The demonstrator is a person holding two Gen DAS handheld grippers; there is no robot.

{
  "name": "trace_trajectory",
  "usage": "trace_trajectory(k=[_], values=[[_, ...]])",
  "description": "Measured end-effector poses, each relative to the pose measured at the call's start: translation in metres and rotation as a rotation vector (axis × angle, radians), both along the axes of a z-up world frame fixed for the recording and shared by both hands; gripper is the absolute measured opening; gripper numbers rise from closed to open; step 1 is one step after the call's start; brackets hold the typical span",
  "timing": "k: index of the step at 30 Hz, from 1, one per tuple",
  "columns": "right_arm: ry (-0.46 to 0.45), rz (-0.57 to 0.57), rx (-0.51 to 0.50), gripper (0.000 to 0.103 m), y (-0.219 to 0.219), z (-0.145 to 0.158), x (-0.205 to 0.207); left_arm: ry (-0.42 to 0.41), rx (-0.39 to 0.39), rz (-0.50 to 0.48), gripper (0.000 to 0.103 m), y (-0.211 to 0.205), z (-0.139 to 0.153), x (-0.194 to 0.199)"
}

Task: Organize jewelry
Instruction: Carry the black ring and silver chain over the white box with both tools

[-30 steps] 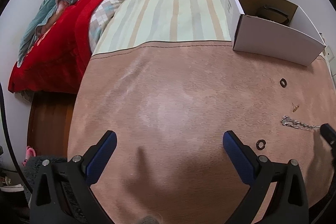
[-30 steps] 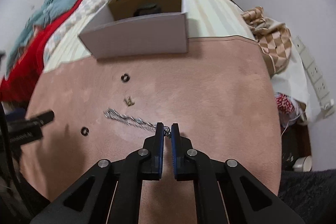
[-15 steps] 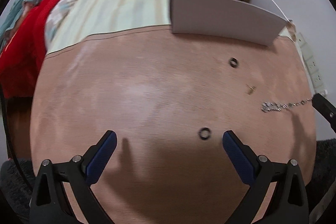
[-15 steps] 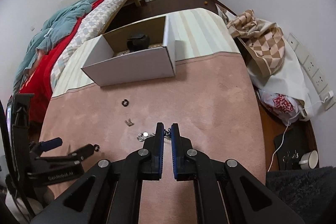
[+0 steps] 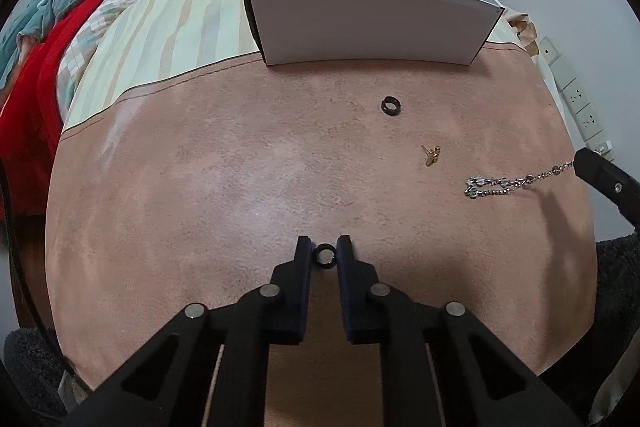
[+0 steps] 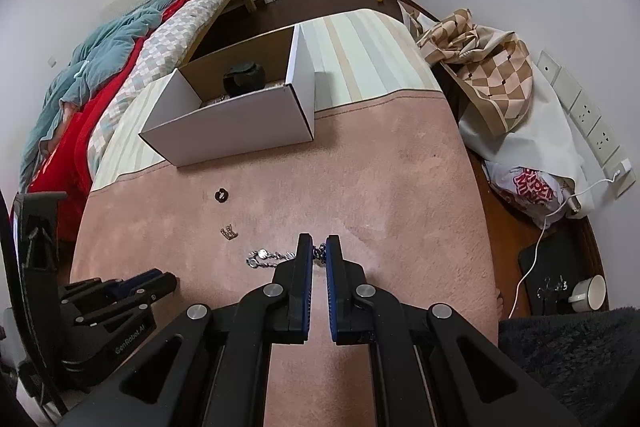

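Pink plush cloth [image 5: 208,195] covers the near part of the table, meeting a pale striped cloth [image 5: 176,15] farther back. Beside the table lies a bed with a red blanket [image 6: 76,135] and a teal quilt [image 6: 116,43]. On the other side a checked beige bag [image 6: 488,67] slumps against the wall over a white plastic bag [image 6: 532,187], with a row of wall sockets [image 6: 588,119] behind.

An open white cardboard box [image 5: 372,23] sits across the seam of the two cloths, its tall front wall hiding most of what is inside; a dark rounded object [image 6: 244,79] shows in it from the right wrist view.

On the pink cloth, between the box and the tongs, lie the loose pieces: a silver chain [image 5: 508,181], one end pinched by the right gripper [image 6: 319,253], whose jaws are pressed together on it while the rest trails on the cloth; a small gold earring [image 5: 431,154] well apart from the chain; and a black ring [image 5: 392,105] nearer the box.

The left gripper [image 5: 325,255] has its jaws squeezed onto a second black ring [image 5: 325,257], low over the cloth.
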State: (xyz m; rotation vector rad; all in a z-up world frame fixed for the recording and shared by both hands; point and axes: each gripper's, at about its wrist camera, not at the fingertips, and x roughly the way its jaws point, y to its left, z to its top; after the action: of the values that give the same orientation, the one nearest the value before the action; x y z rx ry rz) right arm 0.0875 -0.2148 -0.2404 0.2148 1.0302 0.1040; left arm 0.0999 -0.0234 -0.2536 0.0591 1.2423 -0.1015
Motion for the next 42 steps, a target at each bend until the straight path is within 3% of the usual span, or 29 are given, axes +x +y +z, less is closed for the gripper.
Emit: trace_trajectory(k=[10, 21, 28, 34, 42], values=[[-0.036, 0.017, 0.035, 0.002, 0.002, 0.024, 0.001, -0.053, -0.049, 0.006, 0.01, 0.011, 0.029, 0.004], [-0.155, 0.076, 0.067, 0.002, 0.009, 0.092, 0.018, -0.153, -0.151, -0.001, 0.01, 0.017, 0.104, 0.044], [-0.259, 0.134, 0.059, 0.002, 0.026, 0.145, 0.065, -0.209, -0.18, -0.013, 0.01, 0.021, 0.147, 0.096], [-0.251, 0.178, 0.022, 0.002, 0.044, 0.149, 0.129, -0.185, -0.149, -0.004, 0.01, 0.028, 0.137, 0.144], [-0.148, 0.21, -0.055, 0.002, 0.059, 0.105, 0.197, -0.047, -0.182, 0.004, 0.01, 0.034, 0.091, 0.187]])
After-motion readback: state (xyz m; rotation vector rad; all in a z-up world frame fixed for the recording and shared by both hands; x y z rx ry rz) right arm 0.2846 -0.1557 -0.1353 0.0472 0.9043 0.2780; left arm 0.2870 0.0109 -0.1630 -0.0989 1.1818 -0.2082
